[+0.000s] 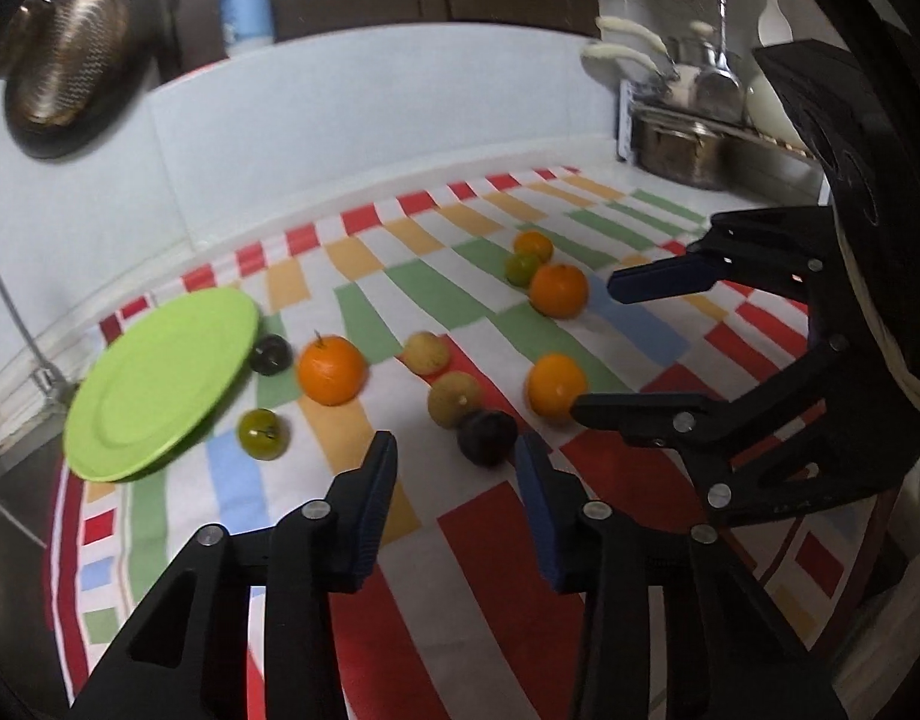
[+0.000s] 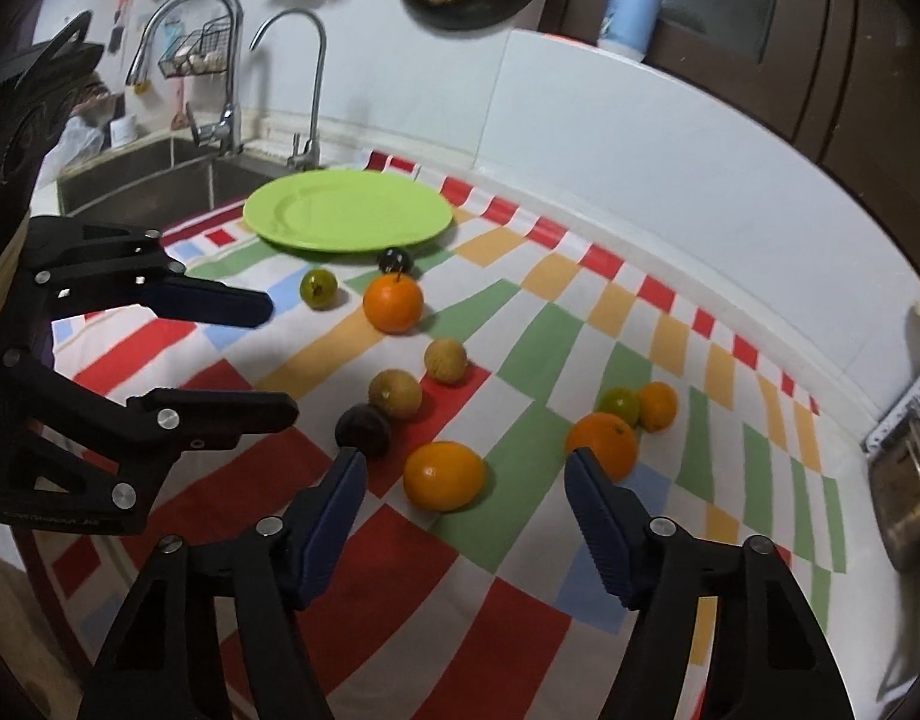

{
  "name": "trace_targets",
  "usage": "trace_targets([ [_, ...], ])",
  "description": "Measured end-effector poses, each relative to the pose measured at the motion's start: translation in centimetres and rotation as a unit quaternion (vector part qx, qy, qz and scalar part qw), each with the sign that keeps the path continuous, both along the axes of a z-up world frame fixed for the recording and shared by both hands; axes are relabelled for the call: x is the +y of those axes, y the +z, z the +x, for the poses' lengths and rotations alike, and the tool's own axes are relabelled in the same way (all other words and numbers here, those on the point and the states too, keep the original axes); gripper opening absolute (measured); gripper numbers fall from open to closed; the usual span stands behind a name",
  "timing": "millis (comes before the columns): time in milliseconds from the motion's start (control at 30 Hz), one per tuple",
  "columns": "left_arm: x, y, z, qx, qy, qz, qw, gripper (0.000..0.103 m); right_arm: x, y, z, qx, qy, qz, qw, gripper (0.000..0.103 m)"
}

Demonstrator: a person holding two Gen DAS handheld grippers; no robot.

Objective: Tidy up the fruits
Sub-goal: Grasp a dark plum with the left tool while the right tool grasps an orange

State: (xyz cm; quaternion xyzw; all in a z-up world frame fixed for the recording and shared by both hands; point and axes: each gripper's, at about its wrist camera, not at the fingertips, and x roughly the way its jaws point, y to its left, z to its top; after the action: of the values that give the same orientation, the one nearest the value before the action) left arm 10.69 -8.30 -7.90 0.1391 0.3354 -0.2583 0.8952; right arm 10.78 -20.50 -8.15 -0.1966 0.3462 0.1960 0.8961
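Note:
A lime green plate (image 1: pixel 160 384) (image 2: pixel 346 219) lies at the cloth's sink end. Several oranges, two green fruits, two tan fruits and two dark plums are scattered on the checked cloth (image 1: pixel 484 540). In the left wrist view my left gripper (image 1: pixel 455 443) is open and empty, its tips just short of a dark plum (image 1: pixel 487 437) (image 2: pixel 363 429). My right gripper (image 2: pixel 466 457) is also open, with an orange (image 2: pixel 445 476) (image 1: pixel 556 385) lying between its tips, pads not touching it. Each gripper shows in the other's view: the right gripper (image 1: pixel 598 348) and the left gripper (image 2: pixel 279 360).
A steel sink (image 2: pixel 136 180) with two taps borders the plate's side. A dish rack with a pot (image 1: pixel 682 150) stands at the far right corner. A blue-white bottle (image 1: pixel 247 0) sits on the ledge behind the white wall, and a pan (image 1: pixel 70 60) hangs there.

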Motion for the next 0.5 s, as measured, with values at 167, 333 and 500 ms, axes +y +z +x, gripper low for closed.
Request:
trace_targets([
  [167, -0.5, -0.9, 0.8, 0.017, -0.018, 0.002, 0.9997, 0.034, -0.1, -1.3, 0.8, 0.013, 0.007, -0.001, 1.0, 0.061],
  [333, -1.0, -1.6, 1.5, 0.036, -0.03, -0.003, 0.9989, 0.032, -0.1, -2.0, 1.0, 0.03, 0.018, 0.007, 0.999, 0.058],
  [500, -0.9, -1.7, 2.1, 0.046, -0.026, -0.008, 0.9986, 0.032, -0.1, -2.2, 1.5, 0.038, 0.027, 0.014, 0.999, 0.054],
])
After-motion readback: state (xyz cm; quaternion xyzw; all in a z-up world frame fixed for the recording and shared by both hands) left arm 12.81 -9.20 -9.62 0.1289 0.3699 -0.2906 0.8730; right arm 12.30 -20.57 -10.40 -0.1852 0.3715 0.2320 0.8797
